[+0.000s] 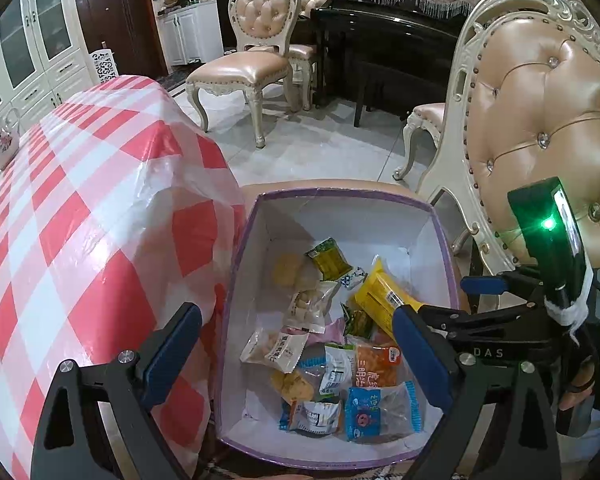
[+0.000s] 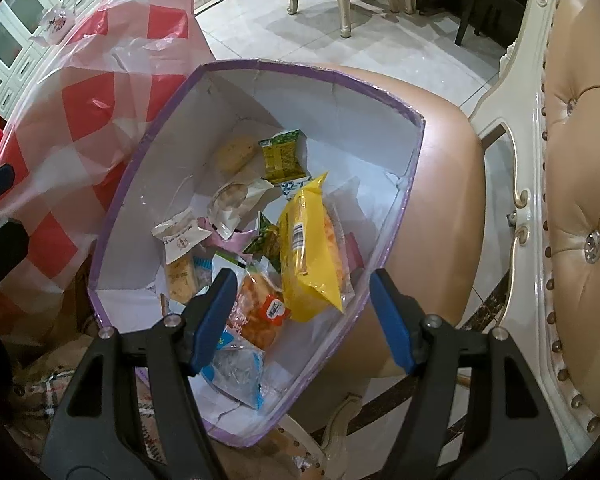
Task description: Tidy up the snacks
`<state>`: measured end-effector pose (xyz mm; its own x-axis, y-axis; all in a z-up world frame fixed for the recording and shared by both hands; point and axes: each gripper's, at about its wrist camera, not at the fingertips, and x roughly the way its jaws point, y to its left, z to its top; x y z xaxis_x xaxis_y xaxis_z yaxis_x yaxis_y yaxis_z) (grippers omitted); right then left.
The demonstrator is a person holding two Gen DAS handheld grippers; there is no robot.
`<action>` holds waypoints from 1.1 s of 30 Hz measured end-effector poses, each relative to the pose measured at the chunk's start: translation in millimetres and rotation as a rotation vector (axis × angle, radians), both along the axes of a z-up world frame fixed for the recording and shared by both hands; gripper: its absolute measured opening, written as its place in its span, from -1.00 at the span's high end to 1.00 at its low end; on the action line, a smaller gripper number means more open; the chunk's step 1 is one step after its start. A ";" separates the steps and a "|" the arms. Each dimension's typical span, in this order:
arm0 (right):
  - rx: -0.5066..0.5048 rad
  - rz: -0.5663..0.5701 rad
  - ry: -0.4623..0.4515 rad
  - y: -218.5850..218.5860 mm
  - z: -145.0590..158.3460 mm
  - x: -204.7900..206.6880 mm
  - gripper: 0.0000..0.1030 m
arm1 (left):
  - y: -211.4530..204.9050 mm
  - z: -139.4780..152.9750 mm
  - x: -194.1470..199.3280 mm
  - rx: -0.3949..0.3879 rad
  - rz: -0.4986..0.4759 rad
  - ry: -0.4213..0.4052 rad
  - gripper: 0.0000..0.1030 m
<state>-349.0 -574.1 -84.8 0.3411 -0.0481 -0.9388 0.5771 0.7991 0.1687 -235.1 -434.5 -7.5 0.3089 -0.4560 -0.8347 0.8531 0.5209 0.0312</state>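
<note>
A purple-rimmed cardboard box (image 1: pixel 240 248) with white inner walls stands on a chair seat and holds several snack packets. It also shows in the right wrist view (image 2: pixel 400 216). A large yellow packet (image 1: pixel 380 300) (image 2: pixel 312 256) lies on top of the pile, with an orange packet (image 1: pixel 376 364) (image 2: pixel 260 312) and a blue packet (image 1: pixel 364 408) near the box's front. My left gripper (image 1: pixel 296 356) is open and empty above the box. My right gripper (image 2: pixel 302 320) is open and empty over the box's near right corner. The right gripper shows in the left wrist view (image 1: pixel 480 284), at the box's right edge.
A table with a red-and-white checked cloth (image 1: pixel 80 208) (image 2: pixel 100 92) stands left of the box, with a white teapot (image 1: pixel 0 144) on it. The tufted chair back (image 1: pixel 548 120) (image 2: pixel 580 184) rises on the right. Another chair (image 1: pixel 256 48) and a black piano (image 1: pixel 380 40) stand behind.
</note>
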 end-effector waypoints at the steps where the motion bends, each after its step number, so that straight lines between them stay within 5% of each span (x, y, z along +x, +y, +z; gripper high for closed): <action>1: 0.000 -0.001 0.000 -0.2 -0.2 0.1 -0.39 | 0.0 -0.2 0.2 0.000 0.000 0.001 -0.89; 33: 0.018 -0.012 0.005 0.2 -4.0 -0.8 -0.41 | 0.1 -4.5 0.5 0.011 0.007 0.025 -0.89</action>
<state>-349.7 -573.9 -88.9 0.3356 -0.0352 -0.9413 0.5877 0.7888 0.1800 -234.6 -434.3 -12.0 0.2912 -0.4451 -0.8468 0.8502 0.5263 0.0157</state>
